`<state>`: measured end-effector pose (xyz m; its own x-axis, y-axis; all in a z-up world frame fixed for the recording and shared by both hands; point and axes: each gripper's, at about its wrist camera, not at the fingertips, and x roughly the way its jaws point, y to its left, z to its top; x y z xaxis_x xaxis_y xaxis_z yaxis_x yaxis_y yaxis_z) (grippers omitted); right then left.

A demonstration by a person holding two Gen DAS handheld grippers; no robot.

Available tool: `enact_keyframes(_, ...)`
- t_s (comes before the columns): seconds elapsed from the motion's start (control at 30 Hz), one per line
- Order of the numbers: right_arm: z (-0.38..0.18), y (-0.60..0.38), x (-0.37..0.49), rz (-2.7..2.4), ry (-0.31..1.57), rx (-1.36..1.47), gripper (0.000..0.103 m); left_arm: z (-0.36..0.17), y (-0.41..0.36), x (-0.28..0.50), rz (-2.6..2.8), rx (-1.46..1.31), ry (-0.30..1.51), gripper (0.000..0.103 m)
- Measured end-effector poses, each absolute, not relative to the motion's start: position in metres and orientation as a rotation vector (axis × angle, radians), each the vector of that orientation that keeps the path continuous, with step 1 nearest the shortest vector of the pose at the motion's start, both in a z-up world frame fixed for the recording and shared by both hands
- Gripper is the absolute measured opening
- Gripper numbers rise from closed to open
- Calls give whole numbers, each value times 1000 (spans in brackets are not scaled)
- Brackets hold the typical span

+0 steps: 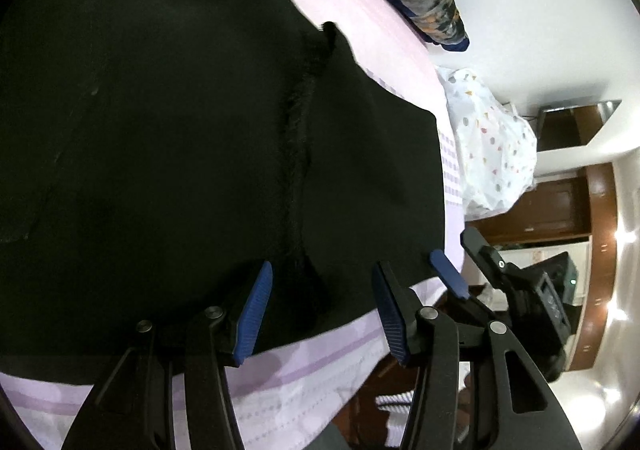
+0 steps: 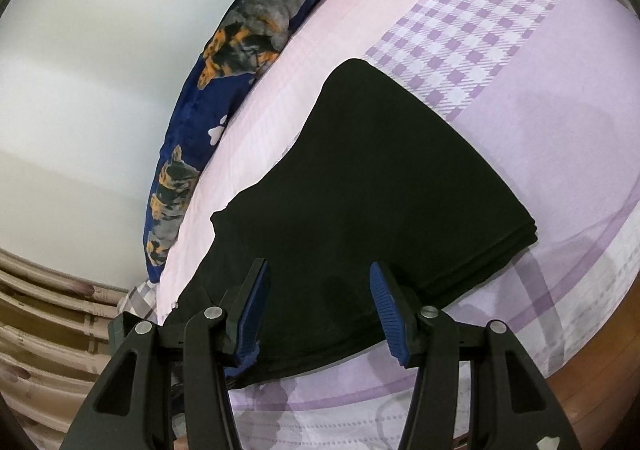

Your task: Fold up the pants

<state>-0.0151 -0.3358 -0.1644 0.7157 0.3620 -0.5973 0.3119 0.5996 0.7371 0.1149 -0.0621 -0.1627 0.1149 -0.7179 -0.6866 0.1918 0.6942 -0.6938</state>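
Black pants lie spread on a pink and lilac bedsheet. In the left wrist view they fill most of the frame, with a fuzzy seam running down the middle. My left gripper is open just above the pants' near edge, holding nothing. In the right wrist view the pants lie folded in layers, with a stacked edge at the right. My right gripper is open over the pants' near edge, empty. The right gripper also shows in the left wrist view, open at the pants' right corner.
A dark blue blanket with orange and grey print lies along the bed's far side by the white wall. A white dotted plastic bag sits beyond the bed's end. Brown wooden furniture stands behind it. The bed's wooden edge is at lower right.
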Motion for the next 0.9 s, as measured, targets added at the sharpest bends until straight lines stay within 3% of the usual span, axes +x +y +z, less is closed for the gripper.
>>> enact_keyframes(0.07,-164,-337,-15,31,805,962,50,-161,-75,114,-707,-453,1283,50)
enact_keyframes(0.13,-165,-338,-15,35,808,966,50,-160,-83,113,-697,-418,1275,39)
enact_keyframes(0.17,-165,-338,-16,31,808,969,50,-160,-85,113,-701,-409,1274,23)
enact_keyframes(0.2,-165,-339,-16,32,807,971,50,-162,-87,114,-696,-398,1280,15)
enact_keyframes(0.27,-166,-339,-16,31,809,971,50,-165,-86,113,-669,-398,1281,10)
enact_keyframes(0.57,-164,-337,-16,-19,826,921,50,-147,-82,98,-635,-329,1184,7)
enact_keyframes(0.9,-167,-329,-9,-42,885,840,50,-158,-72,98,-572,-370,1239,7)
